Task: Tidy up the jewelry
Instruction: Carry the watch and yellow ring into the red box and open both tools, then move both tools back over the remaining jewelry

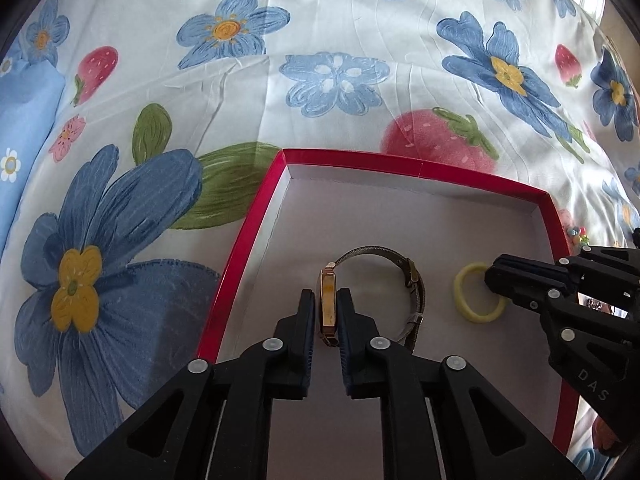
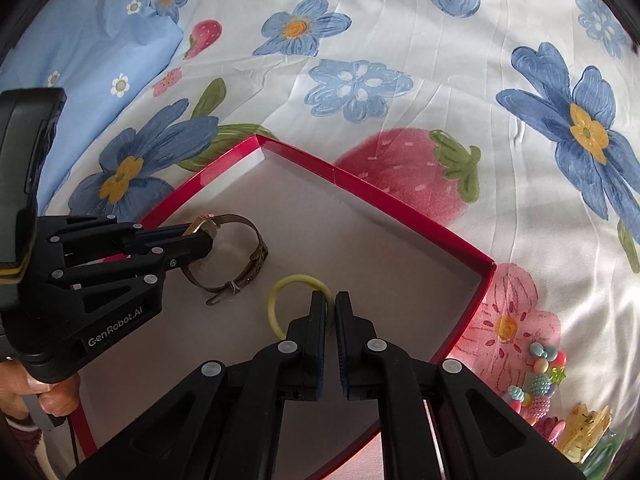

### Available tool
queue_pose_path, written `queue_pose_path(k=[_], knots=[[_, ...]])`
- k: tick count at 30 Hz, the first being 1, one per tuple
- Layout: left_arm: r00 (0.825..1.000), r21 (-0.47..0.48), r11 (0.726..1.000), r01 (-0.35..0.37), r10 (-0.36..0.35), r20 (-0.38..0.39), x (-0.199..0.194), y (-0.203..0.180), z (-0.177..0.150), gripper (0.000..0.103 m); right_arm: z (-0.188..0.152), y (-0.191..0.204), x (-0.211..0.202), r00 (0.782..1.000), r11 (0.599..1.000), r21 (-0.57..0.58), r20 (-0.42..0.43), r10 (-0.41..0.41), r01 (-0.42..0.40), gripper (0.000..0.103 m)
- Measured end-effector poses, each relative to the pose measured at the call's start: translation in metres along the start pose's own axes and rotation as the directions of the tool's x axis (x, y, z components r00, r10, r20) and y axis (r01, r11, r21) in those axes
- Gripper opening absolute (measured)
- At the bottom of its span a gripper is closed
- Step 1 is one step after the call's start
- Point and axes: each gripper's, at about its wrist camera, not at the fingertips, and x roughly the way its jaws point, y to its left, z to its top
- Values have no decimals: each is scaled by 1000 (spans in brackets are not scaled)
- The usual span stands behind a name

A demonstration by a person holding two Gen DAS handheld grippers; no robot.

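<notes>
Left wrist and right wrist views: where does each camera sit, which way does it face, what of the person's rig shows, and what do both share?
Left wrist view: sits on the left tool, looking forward and down into the red-rimmed shallow cardboard box; its fingers clamp the gold-cased watch with brown strap; the right tool enters from the right.
Right wrist view: sits on the right tool, pinching the yellow elastic hair band; the left tool and a hand show at left.
Shared: box, watch, band, floral bedsheet.
</notes>
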Motion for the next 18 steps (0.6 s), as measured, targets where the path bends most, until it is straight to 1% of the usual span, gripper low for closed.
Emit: queue_pose_path(k=[2, 5, 7, 8, 9, 10, 11, 12, 14, 18], knots=[[1000, 1, 1000, -9, 9, 10, -4, 0, -1, 21, 0, -1, -1, 1000, 1000, 12, 3, 5, -5, 10], [999, -7, 1000, -22, 22, 34, -18, 1, -4, 22, -1, -2, -6, 1000, 1000, 28, 15, 15, -15, 12], [998, -25, 999, -19, 21, 57, -29, 3, -6, 25, -2, -4, -14, 999, 999, 43, 32, 24, -25, 12], [998, -33, 999, -15, 17, 66, -35, 3, -7, 29, -3, -6, -21, 998, 998, 58, 49, 32, -35, 13], [997, -44, 999, -9, 12, 81, -44, 4, -9, 34, -5, -8, -27, 997, 996, 72, 65, 39, -44, 14], [995, -52, 999, -3, 8, 95, -51, 4, -12, 36, -9, -11, -39, 994, 994, 91, 92, 50, -59, 19], [994, -64, 998, 7, 0, 111, -61, 3, -15, 38, -12, -13, -47, 992, 992, 107, 113, 55, -67, 23], [993, -72, 997, 18, -9, 120, -67, 2, -17, 38, -16, -16, -55, 990, 990, 121, 129, 57, -73, 28], [990, -93, 995, 47, -34, 137, -82, 0, -26, 40, -28, -24, -75, 984, 983, 161, 169, 60, -88, 30], [985, -104, 991, 84, -67, 157, -105, -9, -42, 46, -50, -39, -102, 979, 972, 219, 198, 40, -84, 31]])
